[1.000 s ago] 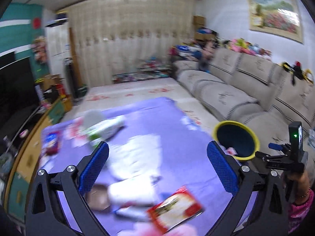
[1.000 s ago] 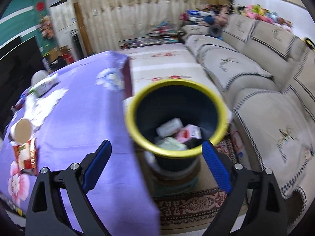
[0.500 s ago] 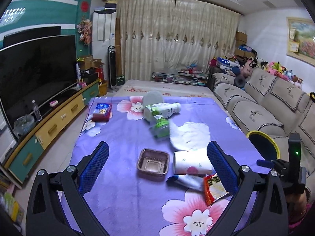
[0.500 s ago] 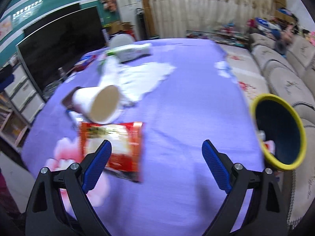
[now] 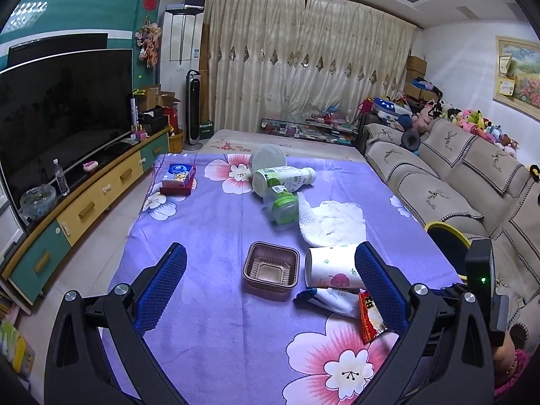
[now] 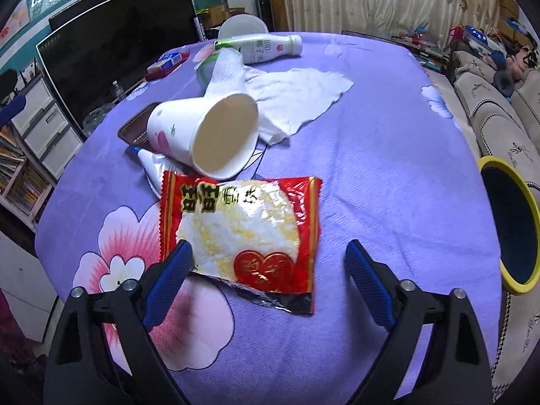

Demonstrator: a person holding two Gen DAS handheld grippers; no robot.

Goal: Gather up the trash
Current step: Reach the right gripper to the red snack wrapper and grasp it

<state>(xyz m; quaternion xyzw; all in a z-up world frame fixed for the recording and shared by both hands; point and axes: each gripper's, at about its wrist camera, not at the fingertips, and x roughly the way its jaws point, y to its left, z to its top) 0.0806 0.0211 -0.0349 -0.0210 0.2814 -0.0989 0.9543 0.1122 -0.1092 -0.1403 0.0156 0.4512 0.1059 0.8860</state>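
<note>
- Now the right gripper (image 6: 268, 263) hangs just over the wrapper (image 6: 243, 233), a red snack packet lying flat on the table (image 6: 388, 175); jaws wide but just been closing in, left pad over the packet's near-left corner, nothing pinched yet.
- Left gripper (image 5: 270, 266) spread wide, empty, above the table short of the tray (image 5: 271, 266).
- Wrapper likely light, thin, crinkly foil, slippery and floppy; flat on the cloth so hard to get under. Best bet: pinch the torn, lifted near edge, or the sealed side edge.
- Long axis runs roughly away from the right camera, tilted a bit; crimped top end points at the cup (image 6: 206, 138), torn end at the gripper.
- Cup lies on its side, mouth toward the right camera, rim touching the wrapper's far edge; light, crushable.
- Bin (image 6: 509, 226) stands off the table's right edge, near.
</note>
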